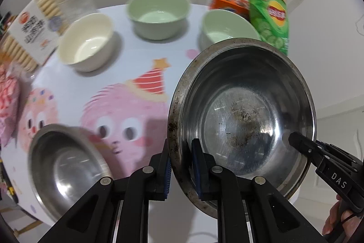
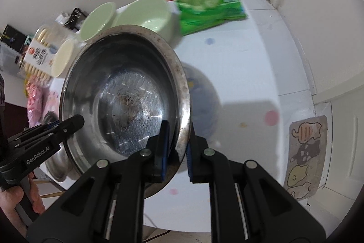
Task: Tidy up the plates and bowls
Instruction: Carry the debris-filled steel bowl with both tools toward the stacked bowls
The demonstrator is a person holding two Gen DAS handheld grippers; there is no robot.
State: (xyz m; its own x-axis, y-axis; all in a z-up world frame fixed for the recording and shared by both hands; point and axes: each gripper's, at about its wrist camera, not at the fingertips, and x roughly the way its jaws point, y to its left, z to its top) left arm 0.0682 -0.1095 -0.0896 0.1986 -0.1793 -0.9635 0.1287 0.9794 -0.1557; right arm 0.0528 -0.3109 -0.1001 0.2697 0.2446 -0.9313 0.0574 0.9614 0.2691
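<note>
Tongs, left (image 1: 179,165) | right (image 2: 177,149) | both angled steeply down | clamped on steel bowl (image 1: 241,115) rim

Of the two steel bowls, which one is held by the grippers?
The large stained steel bowl, lifted off the table: the left gripper and right gripper clamp opposite sides of its rim. The smaller steel bowl sits untouched on the tablecloth.

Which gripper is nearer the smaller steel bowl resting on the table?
Left. The left gripper clamps the large steel bowl on the rim side next to the smaller steel bowl; the right gripper grips the far rim.
</note>
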